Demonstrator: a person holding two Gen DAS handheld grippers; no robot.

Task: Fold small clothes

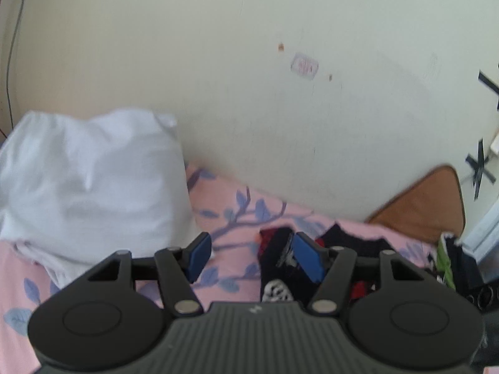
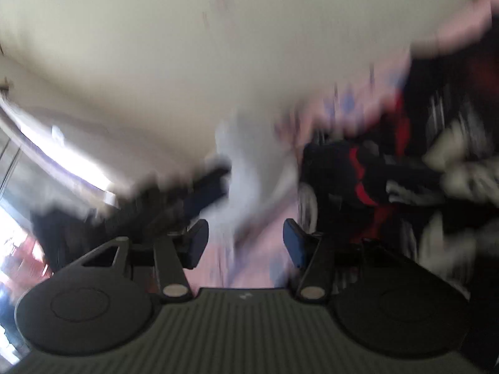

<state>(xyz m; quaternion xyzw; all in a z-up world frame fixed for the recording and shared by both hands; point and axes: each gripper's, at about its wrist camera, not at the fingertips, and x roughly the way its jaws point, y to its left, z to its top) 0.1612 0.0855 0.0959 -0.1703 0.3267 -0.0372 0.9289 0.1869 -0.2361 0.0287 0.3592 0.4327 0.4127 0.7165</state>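
In the left wrist view my left gripper (image 1: 249, 257) is open and empty above a pink bedsheet with blue leaves (image 1: 230, 215). A dark garment with red and white print (image 1: 280, 268) lies just right of centre, by the right finger. A white bundle of cloth (image 1: 90, 184) lies at the left. The right wrist view is heavily blurred. My right gripper (image 2: 246, 243) is open. A pale bluish-white cloth (image 2: 249, 171) shows ahead of it; whether it touches the fingers I cannot tell. A dark pile with red (image 2: 374, 180) lies at the right.
A cream wall (image 1: 249, 78) rises behind the bed. A brown cushion (image 1: 427, 205) leans at the right, with more dark and green clothes (image 1: 446, 261) below it. Black tape crosses (image 1: 480, 168) mark the wall at far right.
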